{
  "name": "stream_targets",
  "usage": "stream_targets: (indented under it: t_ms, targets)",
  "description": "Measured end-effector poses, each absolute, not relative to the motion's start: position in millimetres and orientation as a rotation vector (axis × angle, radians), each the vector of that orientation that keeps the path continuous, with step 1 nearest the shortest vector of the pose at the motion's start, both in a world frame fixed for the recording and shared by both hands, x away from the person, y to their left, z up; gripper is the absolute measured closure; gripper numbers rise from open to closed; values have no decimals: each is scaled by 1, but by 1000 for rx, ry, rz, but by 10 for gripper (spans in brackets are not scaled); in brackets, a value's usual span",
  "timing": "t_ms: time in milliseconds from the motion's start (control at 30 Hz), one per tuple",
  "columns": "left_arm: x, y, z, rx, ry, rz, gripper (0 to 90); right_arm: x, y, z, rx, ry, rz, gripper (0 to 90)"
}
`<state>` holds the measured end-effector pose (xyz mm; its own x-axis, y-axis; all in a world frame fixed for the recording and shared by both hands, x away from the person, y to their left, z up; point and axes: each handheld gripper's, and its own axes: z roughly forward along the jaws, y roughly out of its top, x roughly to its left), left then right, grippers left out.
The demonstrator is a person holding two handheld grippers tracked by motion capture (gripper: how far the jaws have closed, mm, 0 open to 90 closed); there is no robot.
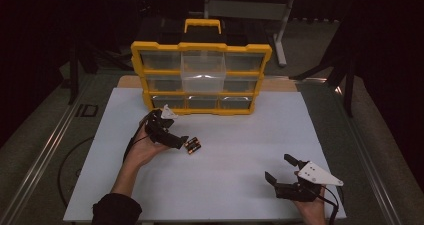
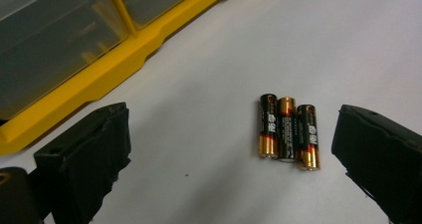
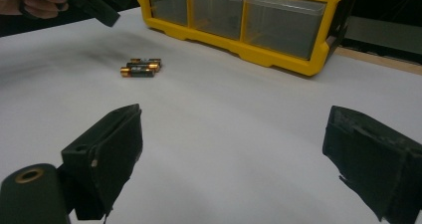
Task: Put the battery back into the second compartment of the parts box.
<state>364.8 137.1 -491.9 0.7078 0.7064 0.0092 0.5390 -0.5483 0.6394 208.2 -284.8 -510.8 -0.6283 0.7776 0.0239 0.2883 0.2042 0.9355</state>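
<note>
Three AA batteries [image 2: 288, 133] lie side by side on the white bench [image 1: 225, 175], black bodies with copper-coloured ends, touching one another along their length. In the left gripper view the middle one sits slightly farther from you than its two neighbours. They rest on bare bench surface a little in front of the lower left corner of the drawer cabinet, apart from it.

Your left tool [image 1: 181, 142] hangs just beside the batteries, on their left in the high view, with its tip very near them. Its jaws stand wide apart and hold nothing; in the left gripper view the batteries lie in the gap, nearer the right-hand jaw than the left-hand one, and neither jaw touches them. Your left hand [image 1: 145, 147] wraps the tool body from below.

Your right tool [image 1: 281, 170] sits low near the front right of the bench, well apart from the batteries. Its jaws are also spread wide with nothing between them but white surface, and it looks toward the batteries and the cabinet.

The yellow drawer cabinet [image 1: 201, 78] stands upright at the back of the bench, with three rows of clear drawers and a handle on top. One clear drawer [image 1: 202, 71] in the middle column stands pulled out toward you.
</note>
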Motion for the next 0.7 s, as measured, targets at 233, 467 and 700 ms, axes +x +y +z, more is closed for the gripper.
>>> stream_targets:
  t_ms: [233, 467, 700]
  targets:
    - [371, 127, -498, 2342, 925, 333, 91, 208, -285, -511, 992, 2025, 1421, 83]
    - [374, 118, -503, 2377, 896, 305, 149, 208, -286, -510, 990, 2026, 1424, 84]
    - [377, 114, -509, 2406, 869, 245, 313, 208, -285, -511, 988, 2030, 1424, 84]
